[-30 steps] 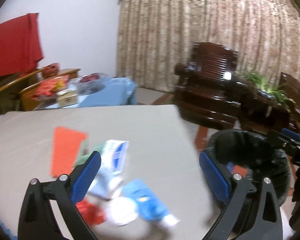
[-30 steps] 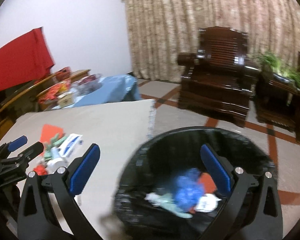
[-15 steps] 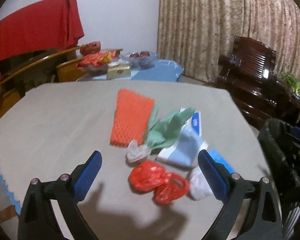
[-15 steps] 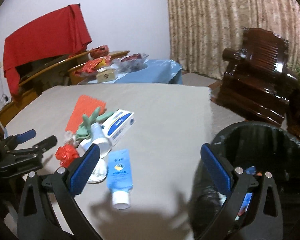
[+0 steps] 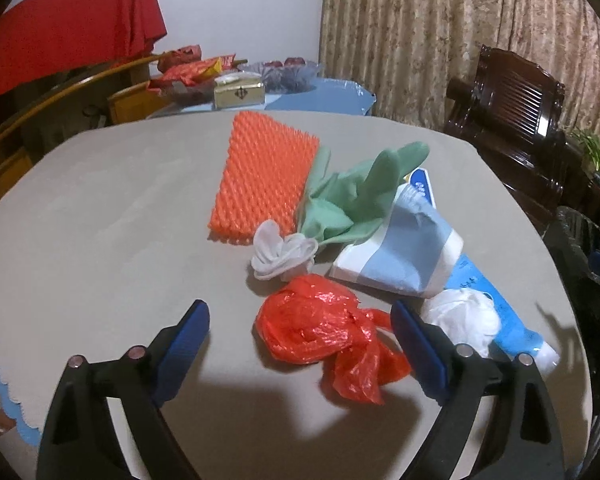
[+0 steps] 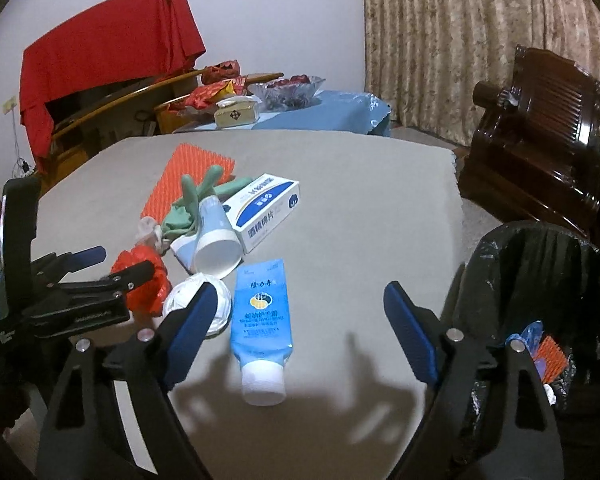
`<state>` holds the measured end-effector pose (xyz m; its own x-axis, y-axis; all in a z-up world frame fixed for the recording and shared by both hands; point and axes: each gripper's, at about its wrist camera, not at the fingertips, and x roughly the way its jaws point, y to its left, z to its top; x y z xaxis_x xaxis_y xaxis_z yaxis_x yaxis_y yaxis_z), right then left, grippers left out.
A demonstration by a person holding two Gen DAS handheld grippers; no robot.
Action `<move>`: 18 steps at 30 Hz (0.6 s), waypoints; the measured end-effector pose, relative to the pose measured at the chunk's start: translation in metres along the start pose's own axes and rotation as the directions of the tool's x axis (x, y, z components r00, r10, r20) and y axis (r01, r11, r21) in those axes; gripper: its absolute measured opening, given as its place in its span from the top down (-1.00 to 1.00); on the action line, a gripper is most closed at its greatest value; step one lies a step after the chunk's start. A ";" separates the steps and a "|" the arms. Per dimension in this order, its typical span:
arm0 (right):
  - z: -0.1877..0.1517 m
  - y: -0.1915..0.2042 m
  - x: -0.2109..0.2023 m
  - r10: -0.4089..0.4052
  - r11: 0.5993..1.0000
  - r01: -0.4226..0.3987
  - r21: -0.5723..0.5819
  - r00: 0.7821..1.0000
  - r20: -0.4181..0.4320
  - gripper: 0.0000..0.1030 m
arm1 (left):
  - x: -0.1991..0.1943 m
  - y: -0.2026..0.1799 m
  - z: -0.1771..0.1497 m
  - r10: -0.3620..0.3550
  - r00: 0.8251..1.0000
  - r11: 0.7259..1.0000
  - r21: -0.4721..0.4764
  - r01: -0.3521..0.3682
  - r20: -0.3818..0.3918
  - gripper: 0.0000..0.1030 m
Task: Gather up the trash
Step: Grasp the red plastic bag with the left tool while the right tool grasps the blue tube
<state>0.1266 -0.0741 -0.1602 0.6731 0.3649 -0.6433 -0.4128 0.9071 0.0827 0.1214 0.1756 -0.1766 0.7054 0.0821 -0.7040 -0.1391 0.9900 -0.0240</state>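
Note:
Trash lies heaped on the grey table (image 5: 100, 220). A crumpled red plastic bag (image 5: 316, 332) sits between the fingers of my left gripper (image 5: 302, 340); its jaws are closing and the pads stand apart from the bag. A blue hand-cream tube (image 6: 262, 316) lies between the fingers of my right gripper (image 6: 300, 332), whose jaws are also closing without touching it. Close by are a white wad (image 6: 198, 300), a blue-and-white paper cup (image 6: 216, 240), a green glove (image 5: 360, 192), an orange foam net (image 5: 264, 176) and a white-and-blue box (image 6: 266, 208).
A bin with a black liner (image 6: 540, 280) stands off the table's right edge, with scraps inside. Dark wooden chairs (image 6: 540, 128) stand behind it. A second table (image 6: 320, 108) at the back carries a bowl, a box and packets. A red cloth (image 6: 108, 40) hangs at the left.
Both grippers swung from the bin to the trash heap on the table and came lower. The red bag and the blue tube now lie between their jaws, which have narrowed a little.

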 end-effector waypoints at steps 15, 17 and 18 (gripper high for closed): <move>-0.023 0.016 0.022 0.024 0.999 -0.026 -0.023 0.996 -0.080 -0.55 | 0.011 0.004 -0.012 -0.101 0.994 0.995 -0.031 0.099 -0.051 0.13; -0.025 0.018 0.025 0.026 0.999 -0.028 -0.020 0.996 -0.091 -0.50 | 0.006 0.005 -0.011 -0.102 0.994 0.995 -0.025 0.101 -0.045 0.14; -0.026 0.018 0.027 0.025 0.999 -0.027 -0.020 0.995 -0.094 -0.50 | 0.004 0.005 -0.011 -0.103 0.994 0.995 -0.023 0.102 -0.044 0.14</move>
<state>0.1214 -0.0534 -0.1957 0.6015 0.3662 -0.7100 -0.4430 0.8925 0.0850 0.1157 0.1799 -0.1872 0.6847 -0.0250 -0.7284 -0.0827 0.9903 -0.1117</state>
